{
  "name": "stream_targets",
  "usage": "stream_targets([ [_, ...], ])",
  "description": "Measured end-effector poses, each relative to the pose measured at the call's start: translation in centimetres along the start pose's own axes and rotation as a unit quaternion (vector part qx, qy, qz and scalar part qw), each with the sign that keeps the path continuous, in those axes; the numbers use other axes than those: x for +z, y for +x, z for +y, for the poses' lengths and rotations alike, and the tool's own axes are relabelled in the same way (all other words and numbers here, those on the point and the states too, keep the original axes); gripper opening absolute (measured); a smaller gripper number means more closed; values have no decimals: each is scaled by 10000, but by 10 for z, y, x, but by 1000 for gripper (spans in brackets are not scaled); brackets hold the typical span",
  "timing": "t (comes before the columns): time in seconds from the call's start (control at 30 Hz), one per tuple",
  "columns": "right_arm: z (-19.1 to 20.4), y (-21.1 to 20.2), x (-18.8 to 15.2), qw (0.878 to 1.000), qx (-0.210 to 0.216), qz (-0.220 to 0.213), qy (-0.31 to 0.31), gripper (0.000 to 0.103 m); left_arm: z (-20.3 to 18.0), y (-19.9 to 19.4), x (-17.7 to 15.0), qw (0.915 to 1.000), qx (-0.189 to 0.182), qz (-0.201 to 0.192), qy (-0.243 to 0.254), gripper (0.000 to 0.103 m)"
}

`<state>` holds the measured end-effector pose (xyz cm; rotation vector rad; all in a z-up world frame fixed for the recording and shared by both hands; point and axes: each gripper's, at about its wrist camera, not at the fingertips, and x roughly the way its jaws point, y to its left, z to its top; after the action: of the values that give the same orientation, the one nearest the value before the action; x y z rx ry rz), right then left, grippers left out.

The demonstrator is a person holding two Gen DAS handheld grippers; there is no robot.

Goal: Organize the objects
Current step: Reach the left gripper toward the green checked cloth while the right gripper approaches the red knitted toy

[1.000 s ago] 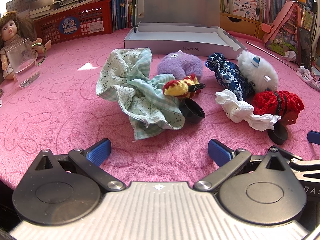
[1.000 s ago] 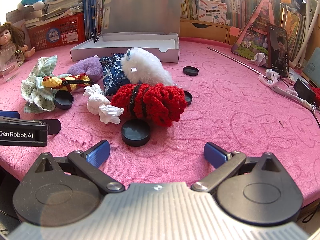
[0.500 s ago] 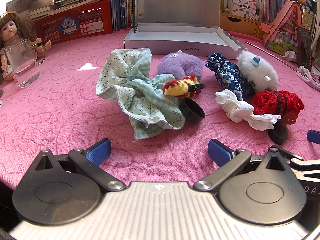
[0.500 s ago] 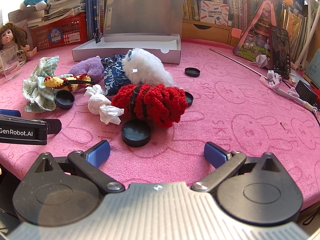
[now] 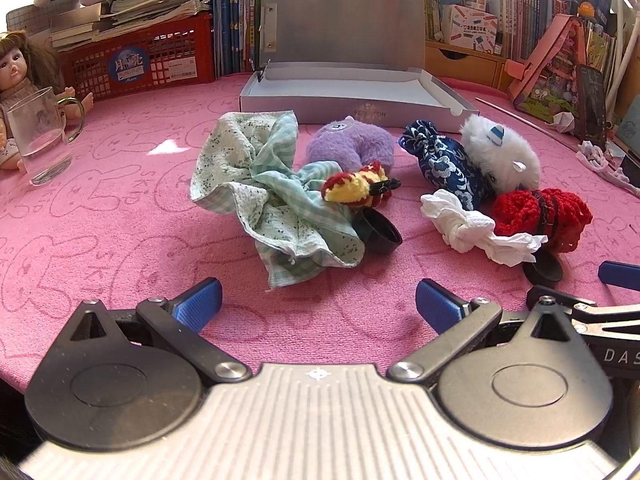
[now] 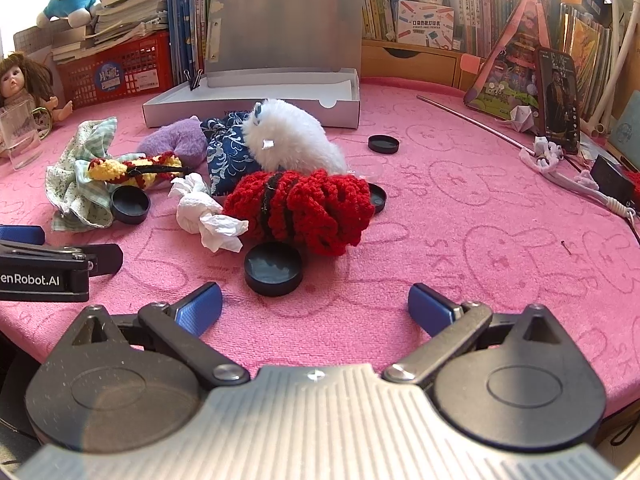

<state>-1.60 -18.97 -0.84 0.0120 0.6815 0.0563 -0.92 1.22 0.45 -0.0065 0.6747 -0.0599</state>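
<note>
On the pink mat lies a pile: a green checked cloth, a purple plush, a yellow and red crochet toy, a blue patterned pouch, a white fluffy toy, crumpled white tissue, a red crochet piece and black caps. An open grey box stands behind. My left gripper is open and empty, just short of the cloth. My right gripper is open and empty, just short of a black cap.
A glass mug and a doll stand at the far left. A red basket, books and a wooden drawer unit line the back. A phone, a thin metal rod and a cord lie at the right.
The right gripper's view has shifted slightly, the pile sitting a little further right. The left gripper and the objects have not moved.
</note>
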Motion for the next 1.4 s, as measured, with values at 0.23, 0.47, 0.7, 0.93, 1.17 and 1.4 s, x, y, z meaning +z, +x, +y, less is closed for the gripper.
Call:
stream_targets([
  [0.23, -2, -8, 13, 9988, 56, -474, 121, 91, 12, -15, 23, 9975, 182, -686, -58, 103],
  [0.47, -1, 4, 31, 9976, -173, -670, 39, 91, 31, -3, 43, 9960, 314, -737, -390, 103],
  [0.7, 5, 15, 36, 9977, -124, -663, -22, 91, 37, 13, 50, 9958, 288, -725, -489, 100],
  [0.93, 10, 24, 36, 9982, -42, -599, -43, 91, 38, 36, 45, 9973, 207, -430, -566, 100],
  [1.17, 13, 31, 31, 9987, 62, -508, -20, 91, 40, 55, 38, 9974, 187, -182, -676, 100],
  [1.4, 11, 37, 28, 9987, 131, -460, 153, 94, 37, 59, 34, 9978, 297, -290, -521, 102],
])
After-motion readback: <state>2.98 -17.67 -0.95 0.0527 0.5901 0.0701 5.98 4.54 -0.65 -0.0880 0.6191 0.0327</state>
